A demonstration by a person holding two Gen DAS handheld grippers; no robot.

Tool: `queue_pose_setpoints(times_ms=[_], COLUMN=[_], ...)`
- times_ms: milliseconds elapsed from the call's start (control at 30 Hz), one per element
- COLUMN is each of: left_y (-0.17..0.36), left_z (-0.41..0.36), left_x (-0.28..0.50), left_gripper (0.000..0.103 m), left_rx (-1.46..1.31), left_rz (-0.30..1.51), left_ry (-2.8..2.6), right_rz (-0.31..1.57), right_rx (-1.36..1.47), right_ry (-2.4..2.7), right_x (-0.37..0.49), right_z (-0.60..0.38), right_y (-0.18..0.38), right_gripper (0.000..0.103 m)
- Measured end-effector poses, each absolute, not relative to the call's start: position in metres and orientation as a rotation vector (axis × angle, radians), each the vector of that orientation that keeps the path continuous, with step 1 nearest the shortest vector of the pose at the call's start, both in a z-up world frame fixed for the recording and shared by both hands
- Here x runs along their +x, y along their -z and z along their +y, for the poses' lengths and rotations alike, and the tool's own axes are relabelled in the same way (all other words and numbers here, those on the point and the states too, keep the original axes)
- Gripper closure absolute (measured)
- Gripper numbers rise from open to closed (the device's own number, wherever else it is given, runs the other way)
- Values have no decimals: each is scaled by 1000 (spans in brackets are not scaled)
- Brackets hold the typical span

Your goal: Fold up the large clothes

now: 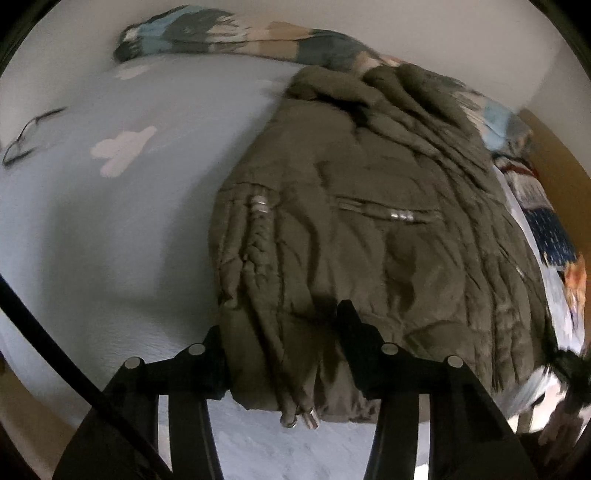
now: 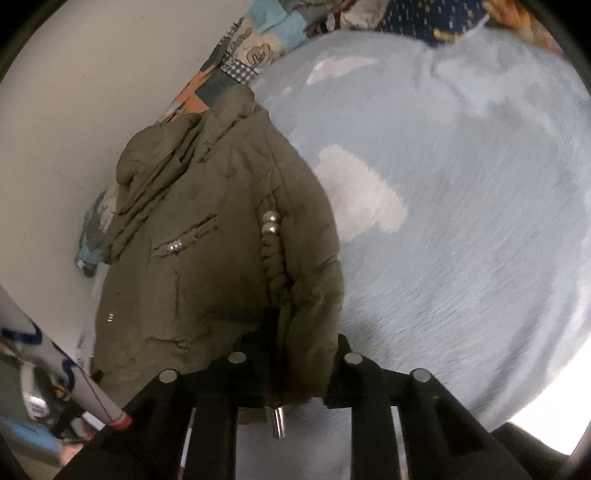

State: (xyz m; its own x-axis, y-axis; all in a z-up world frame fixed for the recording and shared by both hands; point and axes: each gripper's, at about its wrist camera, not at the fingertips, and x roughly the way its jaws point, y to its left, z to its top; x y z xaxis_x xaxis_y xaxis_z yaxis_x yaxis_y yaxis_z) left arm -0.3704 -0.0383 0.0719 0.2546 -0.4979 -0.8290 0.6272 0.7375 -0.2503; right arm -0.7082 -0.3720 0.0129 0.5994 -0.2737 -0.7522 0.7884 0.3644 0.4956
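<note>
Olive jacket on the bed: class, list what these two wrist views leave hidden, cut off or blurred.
- Left wrist view: the jacket's hem corner lies behind the left gripper's fingers.
- Right wrist view: the right gripper covers the bunched hem it pinches.
- Both views: the sleeves cannot be told apart in the crumpled fabric.
- Left wrist view: the thin dark item at the left edge is blurred and small.
- Right wrist view: the patchwork quilt is cut off.

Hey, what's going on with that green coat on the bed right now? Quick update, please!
Both tools clamped on the jacket's near hem: left tool, right tool. Jacket lies on the blue sheet, not yet folded. Glasses lie well aside.
</note>
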Motion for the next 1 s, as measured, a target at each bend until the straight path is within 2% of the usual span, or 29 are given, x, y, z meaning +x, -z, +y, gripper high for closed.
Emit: queue_pose_setpoints(times_ms=[300, 400, 500, 533, 600, 633, 667, 800, 833, 867, 967, 1000], left_y=[-75, -69, -65, -64, -62, -60, -59, -51, -51, -51, -51, -51], left_z=[-37, -33, -33, -33, -32, -32, -32, -32, -34, -35, -39, -40], left_x=[-377, -362, -356, -354, -354, -353, -352, -352, -354, -356, -363, -364], left_gripper=[54, 40, 35, 32, 29, 28, 28, 23, 23, 22, 22, 22], left_rx=[192, 153, 135, 134, 135, 130, 126, 101, 105, 114, 133, 138], left_rz=[1045, 1085, 1104, 1109, 1117, 1124, 1134, 1172, 1170, 1165, 1150, 1147], left_ry=[789, 743, 719, 714, 703, 702, 703, 698, 698, 696, 697, 705], right_rz=[605, 532, 486, 480, 472, 465, 457, 460, 469, 482, 493, 485], right_rx=[840, 961, 1048, 1070, 1110, 1124, 1137, 1162, 1169, 1176, 1166, 1166], right_ry=[861, 787, 750, 745, 737, 736, 736, 713, 702, 688, 665, 649], right_x=[-719, -728, -736, -738, -739, -739, -740, -734, -731, -727, -717, -716], right_z=[-371, -379, -382, -383, -383, -383, -383, -384, -383, -383, -380, -380], right_y=[-35, -28, -22, -20, -15, -14, -13, -7, -4, -1, 2, 2], right_gripper=[86, 84, 79, 76, 60, 46, 40, 40, 46, 59, 72, 73])
